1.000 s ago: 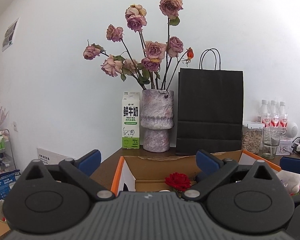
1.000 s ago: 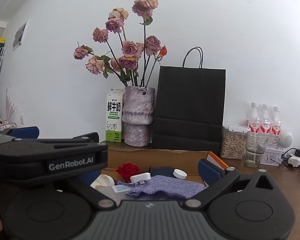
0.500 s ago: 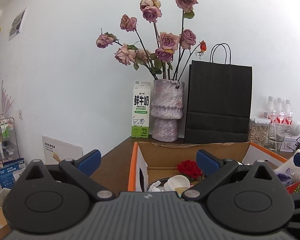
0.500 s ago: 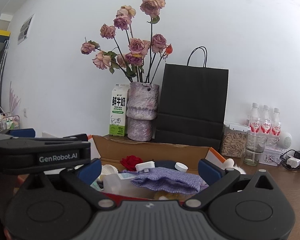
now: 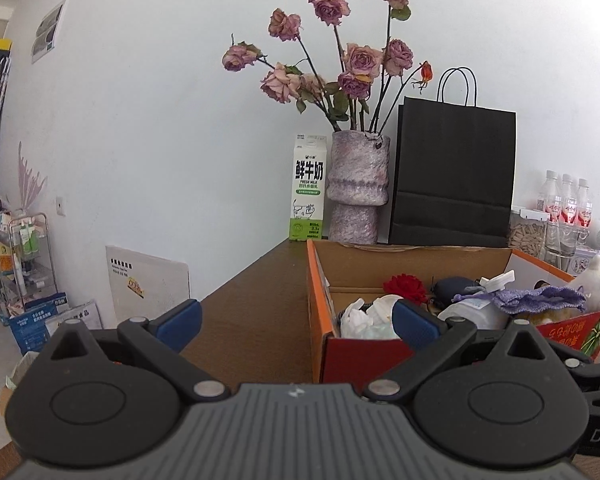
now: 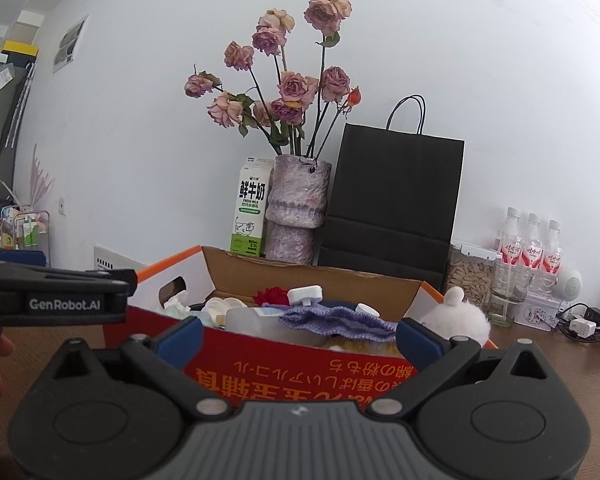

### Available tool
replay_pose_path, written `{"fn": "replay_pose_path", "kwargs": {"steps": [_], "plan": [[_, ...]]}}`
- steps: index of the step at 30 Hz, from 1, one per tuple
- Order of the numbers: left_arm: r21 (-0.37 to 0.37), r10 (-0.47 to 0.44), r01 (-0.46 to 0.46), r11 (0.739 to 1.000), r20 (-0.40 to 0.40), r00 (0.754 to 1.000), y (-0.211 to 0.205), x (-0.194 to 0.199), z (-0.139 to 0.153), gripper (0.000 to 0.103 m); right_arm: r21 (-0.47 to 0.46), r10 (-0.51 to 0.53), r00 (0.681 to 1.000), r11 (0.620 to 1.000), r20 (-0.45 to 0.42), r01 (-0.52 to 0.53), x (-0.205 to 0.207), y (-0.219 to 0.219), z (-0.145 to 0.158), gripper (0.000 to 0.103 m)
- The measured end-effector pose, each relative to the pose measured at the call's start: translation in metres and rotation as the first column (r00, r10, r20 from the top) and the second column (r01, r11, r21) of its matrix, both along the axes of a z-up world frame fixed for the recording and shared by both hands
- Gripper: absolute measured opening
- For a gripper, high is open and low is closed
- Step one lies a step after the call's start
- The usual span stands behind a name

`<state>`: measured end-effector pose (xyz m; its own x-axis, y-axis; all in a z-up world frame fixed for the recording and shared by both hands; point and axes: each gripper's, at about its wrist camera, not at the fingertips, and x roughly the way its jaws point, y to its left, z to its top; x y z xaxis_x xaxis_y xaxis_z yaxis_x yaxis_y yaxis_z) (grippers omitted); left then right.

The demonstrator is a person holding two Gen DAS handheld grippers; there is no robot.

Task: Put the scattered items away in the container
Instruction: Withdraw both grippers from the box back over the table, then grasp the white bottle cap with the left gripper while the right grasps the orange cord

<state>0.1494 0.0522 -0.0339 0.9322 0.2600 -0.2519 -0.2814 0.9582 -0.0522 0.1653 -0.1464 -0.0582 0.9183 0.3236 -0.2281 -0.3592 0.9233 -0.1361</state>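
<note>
Both grippers spread wide, empty: left gripper (image 5: 296, 316), right gripper (image 6: 298, 332). Cardboard box (image 6: 300, 364) on bench (image 5: 252, 300), filled: purple knit pouch (image 6: 336, 318), red flower (image 5: 405, 285). White plush (image 6: 462, 314) at box's right edge. Judged final step; next, check bench for strays.

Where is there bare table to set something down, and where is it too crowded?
The widest bare patch is the brown table left of the cardboard box, running back to the milk carton. The box itself is packed. To its right, the seed jar, glass, bottles and chargers crowd the back; only the front strip looks free.
</note>
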Motion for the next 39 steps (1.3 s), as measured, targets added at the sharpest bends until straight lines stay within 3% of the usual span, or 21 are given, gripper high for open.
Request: {"fn": "replay_pose_path", "kwargs": {"steps": [5, 10, 16, 26, 29, 39], "plan": [[-0.075, -0.014, 0.01, 0.997, -0.059, 0.998, 0.015, -0.004, -0.004, 0.103, 0.001, 0.01, 0.999, 1.0, -0.044, -0.01, -0.006, -0.004, -0.003, 0.103], [-0.06, -0.012, 0.005, 0.998, -0.111, 0.994, 0.016, -0.008, -0.006, 0.103, 0.015, 0.031, 0.992, 0.999, -0.124, -0.03, -0.006, -0.01, -0.005, 0.103], [-0.075, -0.019, 0.003, 0.997, -0.222, 0.975, 0.024, -0.01, -0.012, 0.103, -0.035, 0.062, 0.98, 0.997, -0.187, -0.069, -0.006, 0.0, -0.01, 0.103], [-0.101, -0.062, 0.023, 0.995, -0.404, 0.913, 0.029, 0.005, -0.029, 0.103, -0.025, 0.058, 0.956, 0.997, -0.287, -0.068, 0.007, -0.003, -0.016, 0.103], [-0.059, -0.061, 0.04, 0.997, -0.424, 0.903, 0.023, 0.005, -0.031, 0.103, -0.023, 0.058, 0.95, 0.997, -0.306, -0.068, 0.009, -0.003, -0.018, 0.103], [-0.068, -0.096, 0.074, 0.995, -0.426, 0.9, 0.027, 0.004, -0.029, 0.103, 0.004, 0.094, 0.91, 0.995, -0.403, -0.101, 0.02, 0.01, -0.025, 0.096]]}}
